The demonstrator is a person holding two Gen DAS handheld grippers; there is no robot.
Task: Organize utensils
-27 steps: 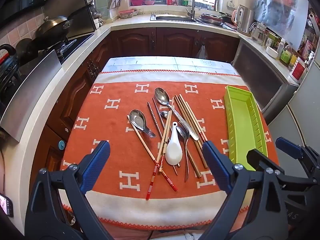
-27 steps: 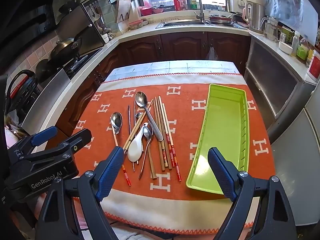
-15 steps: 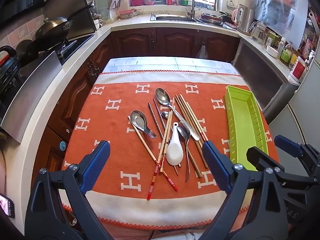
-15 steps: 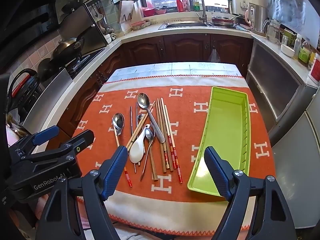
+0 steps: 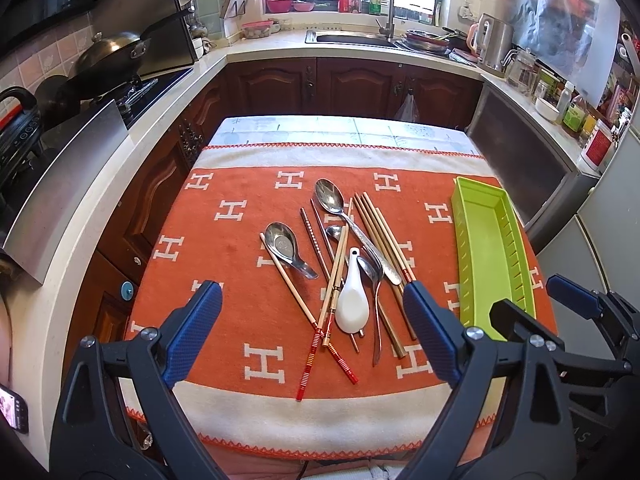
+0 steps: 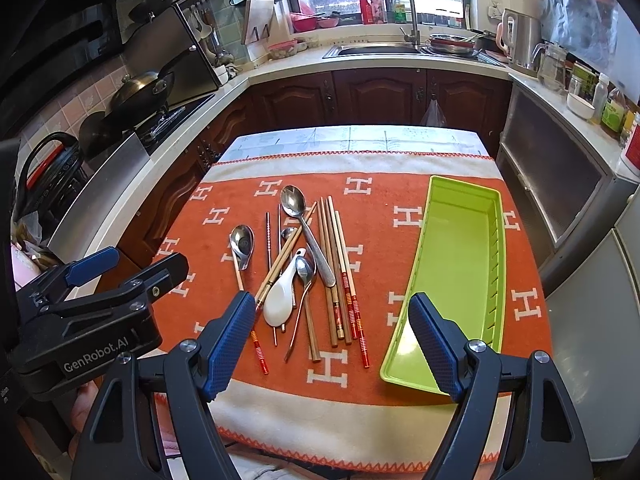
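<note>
Here, I held both claws above the near edge of a table covered by an orange woven cloth with white H shapes (image 5: 240,280). My left gripper (image 5: 312,336) stood wide, empty, its blue textured pads apart. My right gripper (image 6: 332,340) also stood wide and empty.

The utensils lay in a loose, overlapping pile at the middle of the cloth, directly ahead of my left claw and ahead-left of my right. Their long axes ran mostly near to far. Among them were a glossy white ceramic soup spoon (image 5: 352,304), shiny steel spoons (image 5: 330,200) and slim wooden chopsticks with red-banded ends (image 6: 352,300).

A long, narrow lime-green plastic tray (image 6: 460,264) lay empty to the pile's right, also running near to far, nearer my right claw. I judged nothing sorted yet.
</note>
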